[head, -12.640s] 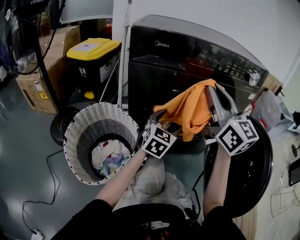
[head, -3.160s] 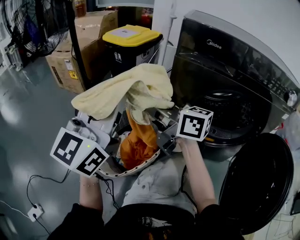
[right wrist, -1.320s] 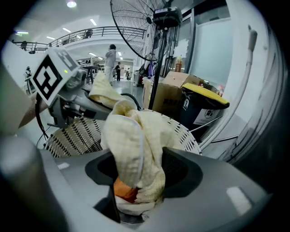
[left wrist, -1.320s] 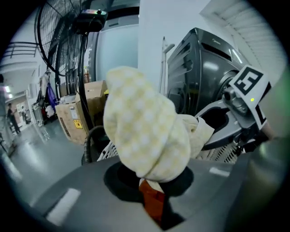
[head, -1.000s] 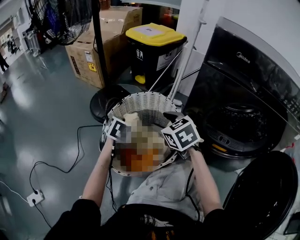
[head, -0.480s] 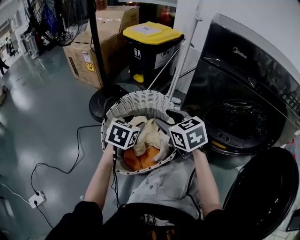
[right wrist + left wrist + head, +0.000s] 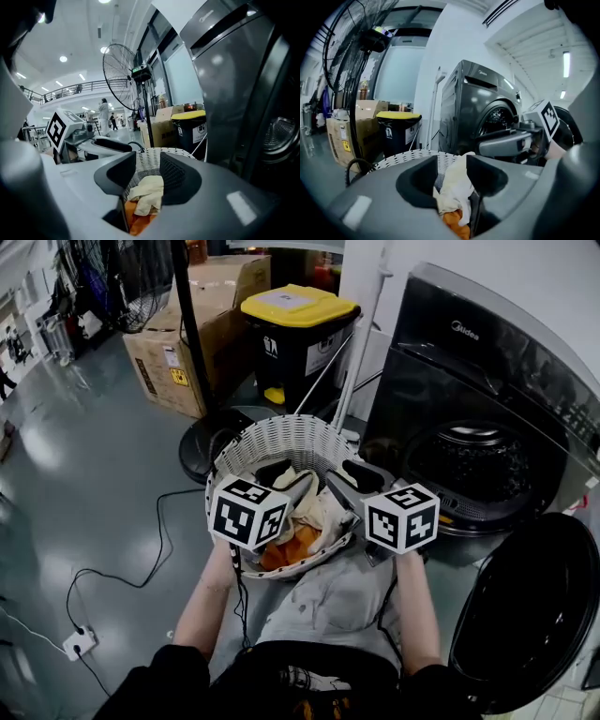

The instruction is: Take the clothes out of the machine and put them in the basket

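A cream cloth (image 7: pixel 323 512) is lying on top of an orange garment (image 7: pixel 292 547) inside the white woven basket (image 7: pixel 281 427), which is standing on the glossy grey floor (image 7: pixel 94 484) just in front of the dark front-loading washing machine (image 7: pixel 487 371). The machine's round door (image 7: pixel 525 606) is hanging wide open, and its drum (image 7: pixel 473 460) is showing bare metal. Behind the basket, a black bin with a yellow lid (image 7: pixel 295 329) is sitting beside a cardboard box (image 7: pixel 183 348), and a black cable (image 7: pixel 141 568) is trailing across the floor to a power strip (image 7: pixel 80 643).

The left gripper (image 7: pixel 453 169) is hovering over the basket's near rim, its fingers standing apart and gripping nothing; the cream cloth is showing through the gap, below them. The right gripper (image 7: pixel 147 174) is hovering alongside, its jaws having just been closing yet standing apart, with nothing between them.
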Action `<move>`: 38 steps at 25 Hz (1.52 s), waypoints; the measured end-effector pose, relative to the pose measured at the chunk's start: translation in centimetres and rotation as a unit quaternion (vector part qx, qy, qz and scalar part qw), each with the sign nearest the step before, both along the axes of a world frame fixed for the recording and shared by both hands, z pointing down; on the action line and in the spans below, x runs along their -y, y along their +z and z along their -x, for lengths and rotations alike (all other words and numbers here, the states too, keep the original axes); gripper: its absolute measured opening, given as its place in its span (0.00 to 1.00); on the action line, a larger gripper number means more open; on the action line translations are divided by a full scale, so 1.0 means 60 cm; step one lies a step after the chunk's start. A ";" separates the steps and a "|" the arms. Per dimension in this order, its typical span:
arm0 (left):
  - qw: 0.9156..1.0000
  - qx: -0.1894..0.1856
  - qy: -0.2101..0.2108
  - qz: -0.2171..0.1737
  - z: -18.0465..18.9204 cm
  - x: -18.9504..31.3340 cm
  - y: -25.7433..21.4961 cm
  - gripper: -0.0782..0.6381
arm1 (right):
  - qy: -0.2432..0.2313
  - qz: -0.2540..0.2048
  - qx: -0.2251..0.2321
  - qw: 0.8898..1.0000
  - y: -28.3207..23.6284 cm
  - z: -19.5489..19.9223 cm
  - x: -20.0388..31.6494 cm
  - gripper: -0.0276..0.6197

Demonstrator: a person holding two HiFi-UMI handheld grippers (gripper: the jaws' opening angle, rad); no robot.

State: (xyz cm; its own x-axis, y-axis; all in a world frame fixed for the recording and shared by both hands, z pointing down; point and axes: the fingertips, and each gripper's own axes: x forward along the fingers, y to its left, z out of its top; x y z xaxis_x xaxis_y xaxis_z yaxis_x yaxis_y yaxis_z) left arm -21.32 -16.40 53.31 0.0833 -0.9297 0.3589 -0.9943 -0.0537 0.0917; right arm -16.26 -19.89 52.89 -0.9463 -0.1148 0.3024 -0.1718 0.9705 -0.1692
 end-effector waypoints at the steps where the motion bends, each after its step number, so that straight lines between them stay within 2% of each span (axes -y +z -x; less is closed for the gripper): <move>1: 1.000 -0.003 0.006 -0.011 -0.010 -0.003 -0.009 0.39 | 0.004 0.007 0.006 1.000 -0.001 -0.009 -0.002 0.32; 6: 0.997 -0.019 0.042 -0.055 -0.067 -0.006 -0.046 0.38 | 0.017 0.010 0.032 0.999 -0.018 -0.039 -0.006 0.28; 11: 0.996 -0.021 0.061 -0.069 -0.100 0.001 -0.055 0.35 | 0.024 0.018 0.062 0.998 -0.039 -0.059 -0.009 0.25; 14: 0.993 -0.025 0.065 -0.094 -0.107 0.018 -0.066 0.31 | 0.037 0.018 0.087 0.995 -0.051 -0.065 0.010 0.15; 16: 0.992 -0.023 0.072 -0.101 -0.111 0.036 -0.069 0.29 | 0.040 0.022 0.103 0.994 -0.059 -0.066 0.027 0.13; 19: 0.992 -0.017 0.079 -0.101 -0.114 0.057 -0.073 0.27 | 0.035 0.031 0.115 0.992 -0.068 -0.061 0.040 0.13; 22: 0.993 -0.020 0.078 -0.092 -0.117 0.071 -0.076 0.25 | 0.050 0.033 0.104 0.993 -0.067 -0.060 0.049 0.13; 27: 0.994 -0.013 0.078 -0.071 -0.116 0.085 -0.109 0.24 | 0.062 0.070 0.113 0.989 -0.090 -0.054 0.058 0.11; 31: 0.995 -0.020 0.071 -0.069 -0.113 0.092 -0.144 0.24 | 0.062 0.047 0.138 0.987 -0.133 -0.053 0.065 0.12; 34: 0.996 -0.031 0.056 -0.066 -0.110 0.097 -0.155 0.23 | 0.072 0.055 0.158 0.983 -0.150 -0.056 0.065 0.11; 38: 0.996 -0.055 0.043 -0.050 -0.120 0.090 -0.198 0.22 | 0.094 0.068 0.146 0.983 -0.191 -0.074 0.054 0.11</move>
State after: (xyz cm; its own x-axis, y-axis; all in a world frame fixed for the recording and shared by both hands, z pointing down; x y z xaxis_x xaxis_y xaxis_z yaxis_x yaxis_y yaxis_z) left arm -14.11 -21.83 41.45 0.1980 -0.9480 0.2492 -0.9699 -0.1527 0.1896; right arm -11.82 -23.10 41.41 -0.9610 -0.2725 0.0460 -0.2703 0.8918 -0.3629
